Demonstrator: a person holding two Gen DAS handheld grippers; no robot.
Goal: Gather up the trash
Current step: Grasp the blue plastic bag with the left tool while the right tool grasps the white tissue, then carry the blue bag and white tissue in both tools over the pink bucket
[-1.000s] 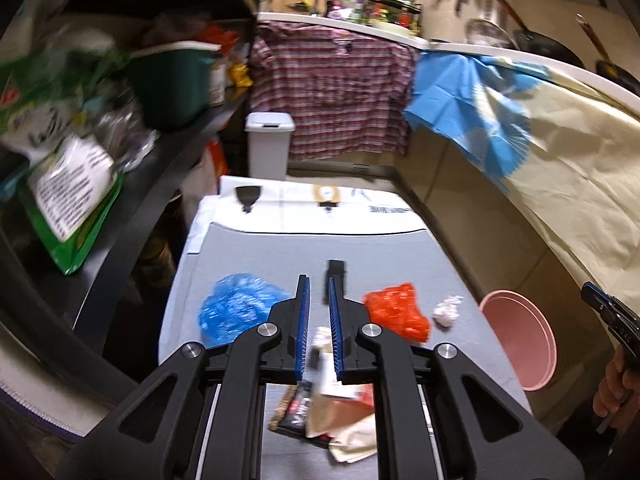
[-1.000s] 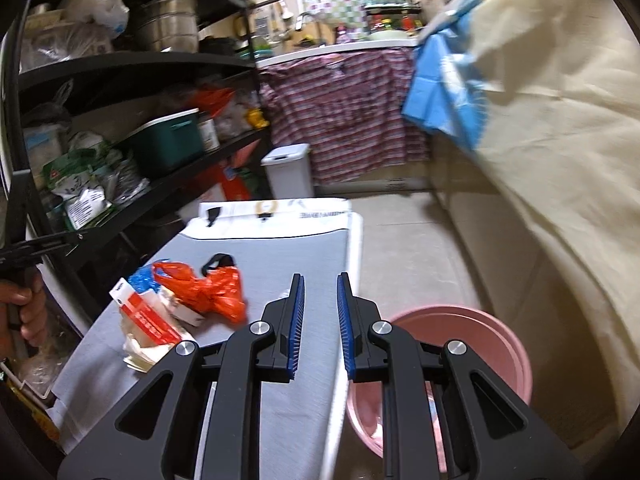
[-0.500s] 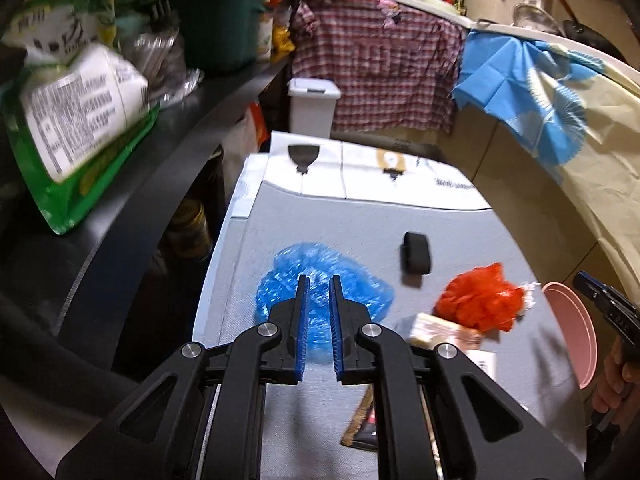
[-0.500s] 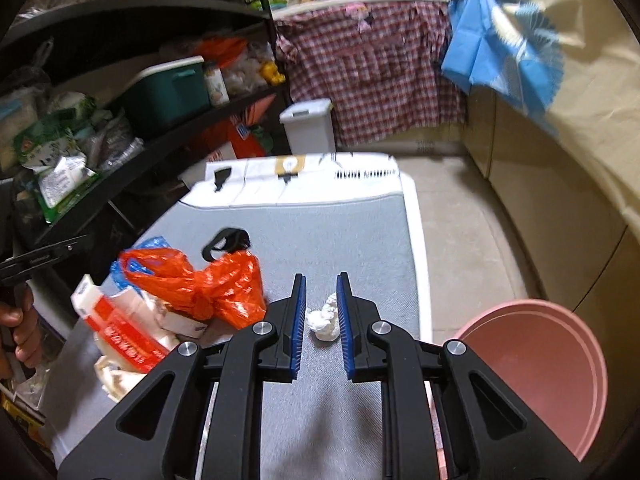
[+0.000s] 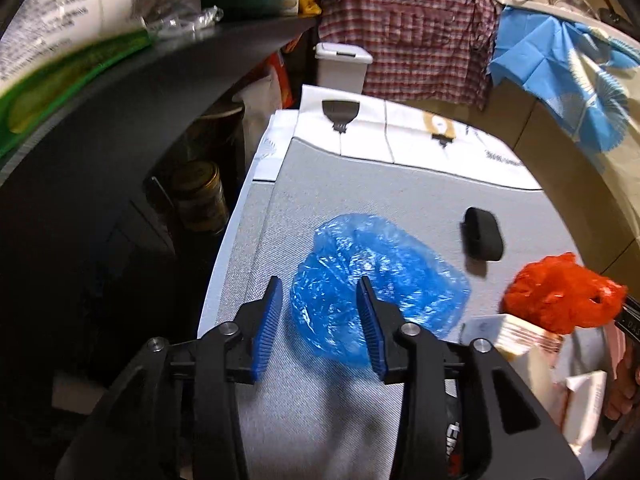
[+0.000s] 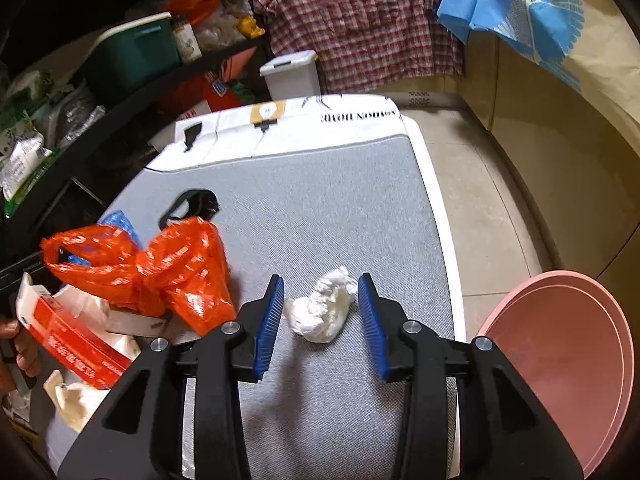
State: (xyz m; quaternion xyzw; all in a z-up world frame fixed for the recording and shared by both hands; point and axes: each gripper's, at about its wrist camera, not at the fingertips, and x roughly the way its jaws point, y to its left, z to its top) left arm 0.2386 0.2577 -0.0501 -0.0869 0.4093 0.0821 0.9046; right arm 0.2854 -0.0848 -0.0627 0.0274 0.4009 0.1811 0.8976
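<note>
Trash lies scattered over the grey-topped table [image 6: 332, 200], with both claws released and spread wide above it. In the left wrist view the left claw [image 5: 320, 324] hangs over the near edge of a crumpled blue plastic bag [image 5: 380, 280]; its blue-padded jaws stand apart, the right-hand one over the bag's lower part and the left-hand one over bare table beside it, and whether either touches the plastic cannot be told. The bag lies flat, its long axis running from the claw toward the far side of the table. Beyond it to the right rests a small black strap [image 5: 482, 234], and further right an orange plastic bag [image 5: 560, 296] sits on top of a white and red carton [image 5: 524, 336]. In the right wrist view the right claw [image 6: 321, 316] straddles a crumpled white tissue wad [image 6: 324, 308], which lies between the jaws without visibly touching either; its long axis slants from near left to far right. To the left, the orange plastic bag [image 6: 160, 268] is heaped with its handles pointing left, over a red and white carton [image 6: 68, 340] and other paper scraps. A pink basin [image 6: 560, 360] stands off the table's right edge, on the floor side. A white lidded bin [image 6: 290, 74] stands past the far end of the table, under a hanging plaid cloth [image 6: 360, 20].
</note>
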